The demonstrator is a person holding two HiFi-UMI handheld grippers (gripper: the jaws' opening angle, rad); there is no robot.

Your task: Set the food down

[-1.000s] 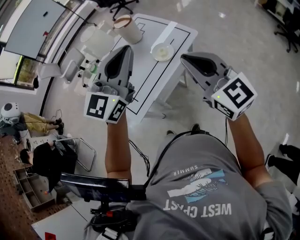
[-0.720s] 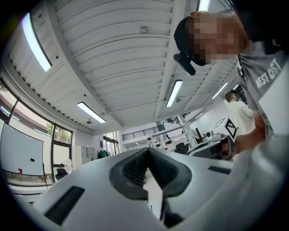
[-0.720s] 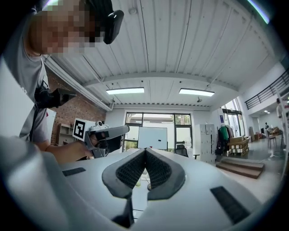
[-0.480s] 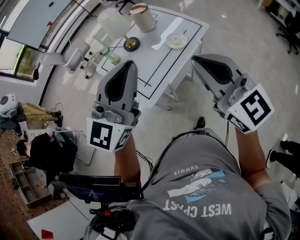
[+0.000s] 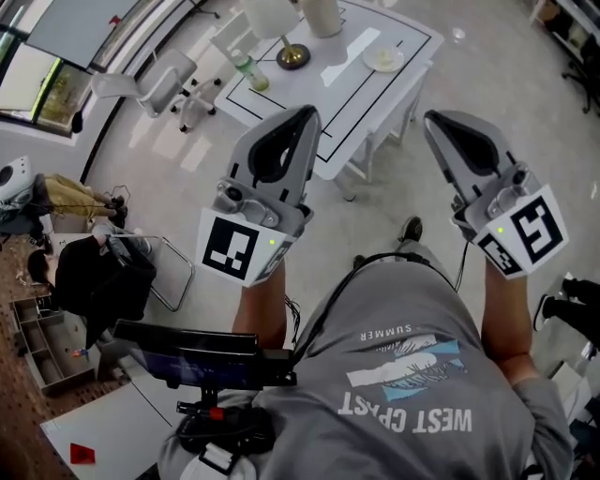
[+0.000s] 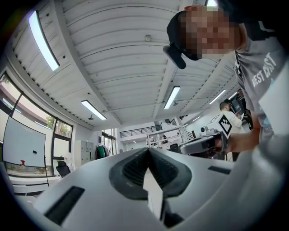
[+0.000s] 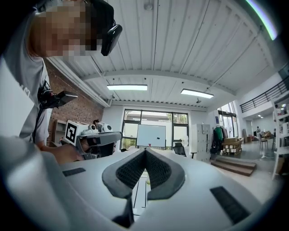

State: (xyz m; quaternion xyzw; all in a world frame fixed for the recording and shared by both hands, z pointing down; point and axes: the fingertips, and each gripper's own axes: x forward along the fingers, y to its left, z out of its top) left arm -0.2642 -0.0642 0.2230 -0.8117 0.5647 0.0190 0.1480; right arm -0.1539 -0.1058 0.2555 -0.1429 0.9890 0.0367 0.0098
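In the head view my left gripper (image 5: 304,114) and my right gripper (image 5: 435,120) are held side by side at chest height over bare floor, both pointing toward a white table (image 5: 352,80) with black lines. Both are shut with nothing between the jaws. A small white plate (image 5: 384,59) lies near the table's right edge; I cannot tell what is on it. In the left gripper view the left gripper (image 6: 148,151) has its dark pads pressed together. The right gripper (image 7: 145,151) looks the same in its own view, its pads meeting at the tip.
On the table stand a lamp with a brass base (image 5: 293,56), a green bottle (image 5: 246,69) and a pale cylinder (image 5: 321,15). A white chair (image 5: 164,80) stands left of the table. A seated person (image 5: 94,286) and a folding stool (image 5: 169,281) are at the left.
The table has slid up and farther from both grippers in the head view, so they now hang over open floor. Both grippers stayed shut and empty.
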